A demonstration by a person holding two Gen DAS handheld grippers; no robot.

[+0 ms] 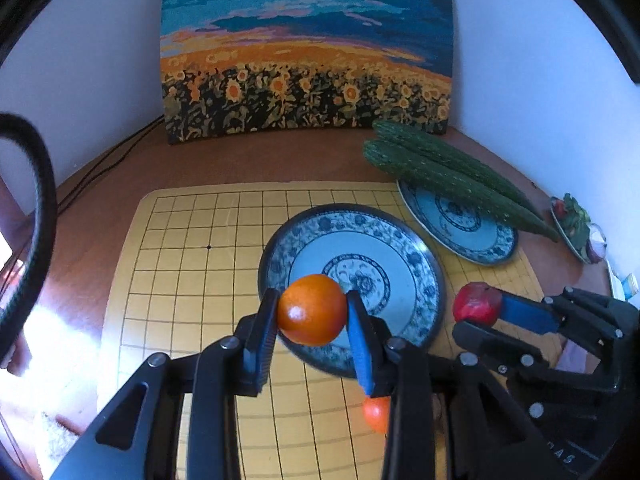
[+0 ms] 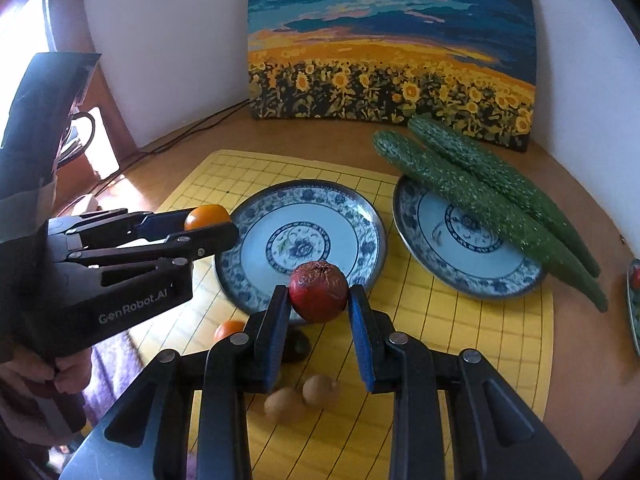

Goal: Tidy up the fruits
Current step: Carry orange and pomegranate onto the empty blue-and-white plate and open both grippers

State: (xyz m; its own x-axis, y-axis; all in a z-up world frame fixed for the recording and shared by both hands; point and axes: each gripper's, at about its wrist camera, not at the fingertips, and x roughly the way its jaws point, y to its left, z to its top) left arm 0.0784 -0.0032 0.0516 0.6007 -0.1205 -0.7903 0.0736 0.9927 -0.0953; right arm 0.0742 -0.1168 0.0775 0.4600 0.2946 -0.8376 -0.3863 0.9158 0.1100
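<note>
A smooth round orange (image 1: 311,309) is clamped across its middle by the left gripper (image 1: 312,312), above the empty blue-patterned porcelain plate (image 1: 424,276). A wrinkled red fruit (image 2: 318,292) is pinched likewise by the right gripper (image 2: 319,300). Both look light, firm and liable to roll.

A home, by the look of it: a wooden table (image 2: 580,208) stands in a white-walled corner, a sunflower painting (image 2: 392,52) propped against the wall. A yellow gridded mat (image 1: 192,264) carries blue-and-white porcelain plates (image 2: 256,236), two cucumbers (image 2: 488,196) and loose fruit; cables (image 2: 188,132) trail along the table's back edge.
</note>
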